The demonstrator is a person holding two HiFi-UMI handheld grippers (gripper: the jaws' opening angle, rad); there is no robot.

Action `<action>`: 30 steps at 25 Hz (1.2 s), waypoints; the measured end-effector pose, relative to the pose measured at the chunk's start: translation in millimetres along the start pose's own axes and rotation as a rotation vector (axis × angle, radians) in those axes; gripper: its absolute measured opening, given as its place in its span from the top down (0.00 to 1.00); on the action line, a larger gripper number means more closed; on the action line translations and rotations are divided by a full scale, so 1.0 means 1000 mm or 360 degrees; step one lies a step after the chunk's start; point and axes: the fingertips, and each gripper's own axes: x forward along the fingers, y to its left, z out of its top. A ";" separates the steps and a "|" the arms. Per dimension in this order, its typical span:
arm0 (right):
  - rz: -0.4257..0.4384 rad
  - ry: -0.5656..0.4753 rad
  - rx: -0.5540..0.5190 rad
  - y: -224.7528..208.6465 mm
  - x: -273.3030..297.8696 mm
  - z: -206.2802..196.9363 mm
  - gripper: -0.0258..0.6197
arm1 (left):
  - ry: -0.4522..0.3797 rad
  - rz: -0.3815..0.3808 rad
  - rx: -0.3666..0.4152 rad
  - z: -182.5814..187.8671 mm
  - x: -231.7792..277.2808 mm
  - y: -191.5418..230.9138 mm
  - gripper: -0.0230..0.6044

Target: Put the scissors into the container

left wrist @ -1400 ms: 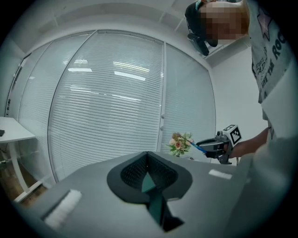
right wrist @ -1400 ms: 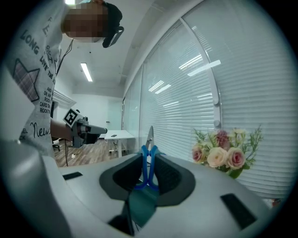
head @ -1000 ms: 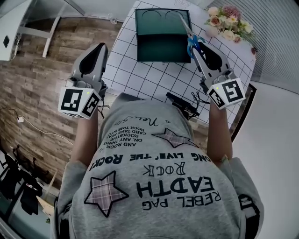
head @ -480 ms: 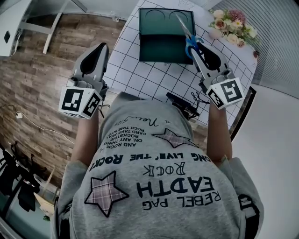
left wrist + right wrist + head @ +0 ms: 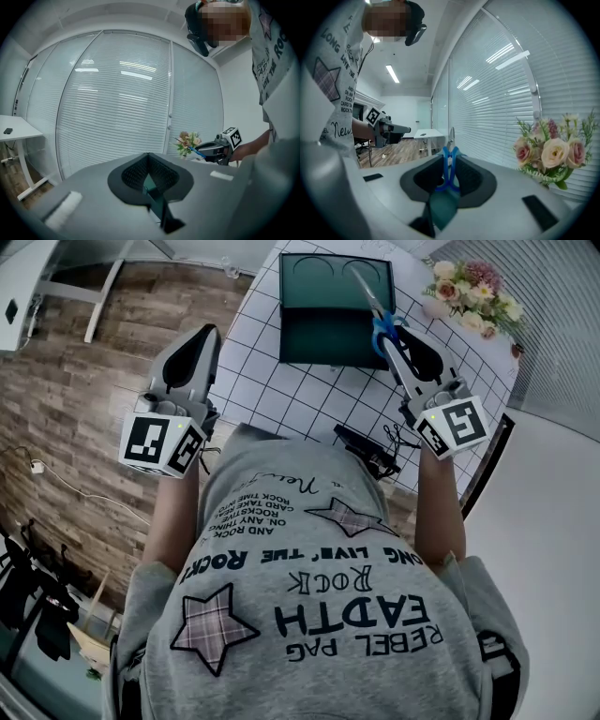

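The dark green container sits on the far part of the white grid table; it has two round hollows at its back and a wide compartment in front. My right gripper is shut on the blue handles of the scissors. Their blades point up and away over the container's right side. In the right gripper view the scissors stand pinched between the pads of the right gripper. My left gripper hangs left of the table over the wooden floor, shut and holding nothing; the left gripper view shows the left gripper the same way.
A bunch of flowers stands at the table's far right corner, close to the right gripper. A black device with cables lies at the table's near edge. A white desk is at the far left.
The right gripper and scissors have edged slightly left relative to the container, so the blades reach further over it. The left gripper has barely moved.
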 end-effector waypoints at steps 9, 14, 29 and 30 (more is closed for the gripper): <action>0.0009 0.0030 0.0020 -0.003 0.003 -0.006 0.82 | 0.0011 -0.0002 -0.0032 -0.006 0.009 0.001 0.95; 0.0006 0.0048 0.0031 -0.004 0.006 -0.012 0.82 | 0.0028 -0.0015 -0.0054 -0.013 0.013 0.000 0.95; 0.0029 0.0102 0.0045 -0.003 0.016 -0.023 0.82 | 0.0049 -0.0028 -0.0097 -0.026 0.022 0.003 0.95; 0.0031 0.0104 0.0047 -0.003 0.017 -0.024 0.82 | 0.0056 -0.0030 -0.0099 -0.028 0.023 0.004 0.95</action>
